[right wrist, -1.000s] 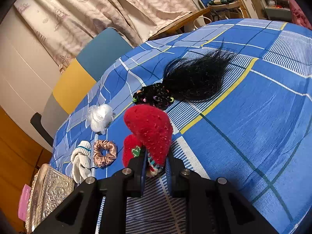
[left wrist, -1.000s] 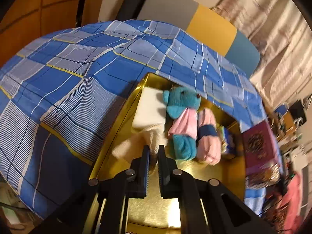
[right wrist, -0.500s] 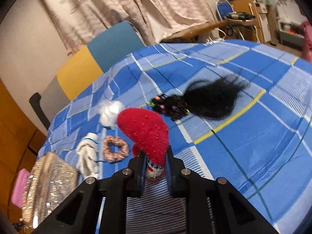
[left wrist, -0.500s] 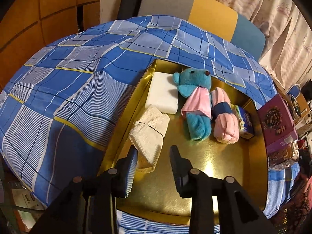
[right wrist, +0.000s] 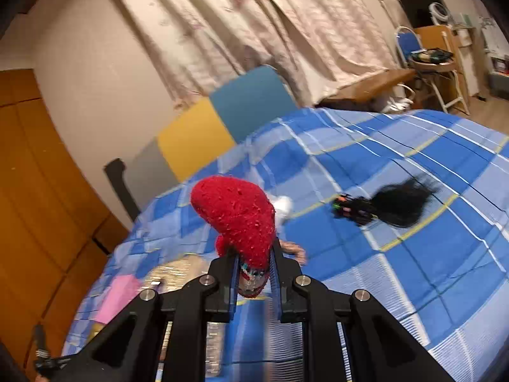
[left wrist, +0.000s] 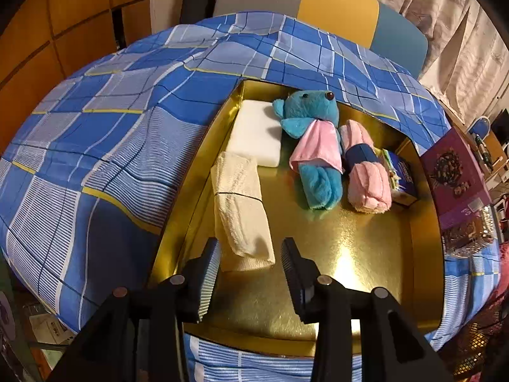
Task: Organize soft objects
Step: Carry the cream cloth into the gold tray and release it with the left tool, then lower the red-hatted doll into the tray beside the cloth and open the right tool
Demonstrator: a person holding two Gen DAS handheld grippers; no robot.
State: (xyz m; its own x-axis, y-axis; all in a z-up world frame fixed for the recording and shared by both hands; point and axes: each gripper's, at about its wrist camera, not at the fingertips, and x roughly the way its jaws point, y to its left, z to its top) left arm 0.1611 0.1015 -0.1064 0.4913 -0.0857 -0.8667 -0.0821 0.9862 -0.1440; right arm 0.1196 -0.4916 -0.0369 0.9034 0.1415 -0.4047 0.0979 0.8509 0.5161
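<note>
In the left wrist view a gold tray point(left wrist: 366, 254) lies on the blue checked cloth. It holds a cream folded cloth point(left wrist: 241, 210), a white foam block point(left wrist: 257, 133), a teal plush bear point(left wrist: 313, 140), a rolled pink towel point(left wrist: 366, 172) and a small packet point(left wrist: 402, 175). My left gripper point(left wrist: 251, 267) is open, just behind the cream cloth's near end. In the right wrist view my right gripper point(right wrist: 253, 273) is shut on a red knitted sock point(right wrist: 238, 216), lifted above the table. A black hair bundle point(right wrist: 391, 203) lies on the cloth to the right.
A purple box point(left wrist: 455, 172) and a wrapped packet point(left wrist: 467, 235) sit right of the tray. In the right wrist view a silver tray lid point(right wrist: 178, 270), a pink card point(right wrist: 117, 296), a white puff point(right wrist: 283, 207) and a scrunchie point(right wrist: 294, 250) lie behind the sock. A chair point(right wrist: 222, 130) stands beyond the table.
My left gripper opened and let go of the cream cloth, which now lies flat in the tray. My right gripper lifted the red sock up and swung left.
</note>
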